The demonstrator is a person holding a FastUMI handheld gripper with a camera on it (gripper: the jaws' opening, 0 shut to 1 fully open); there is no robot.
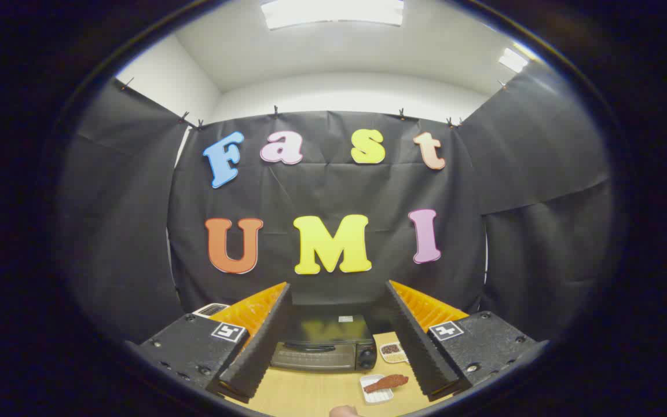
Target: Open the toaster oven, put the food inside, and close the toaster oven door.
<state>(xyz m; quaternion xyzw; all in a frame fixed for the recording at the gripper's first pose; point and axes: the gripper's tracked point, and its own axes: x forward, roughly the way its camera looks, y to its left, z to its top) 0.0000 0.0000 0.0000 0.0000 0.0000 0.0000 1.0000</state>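
A black toaster oven (325,346) stands on the wooden table (304,397) beyond my fingers, its door shut and a knob on its right side. In front of it to the right, a brown piece of food (387,383) lies on a small white tray (377,389). My gripper (338,385) is held well above the table and is open, with nothing between its two black ridged fingers (255,359). The oven and the tray both show through the gap between them.
A small dish with dark bits (392,351) sits right of the oven. A white device (211,310) shows behind the left finger. Something pale and rounded (344,411) peeks in at the table's near edge. Black cloth walls close the booth.
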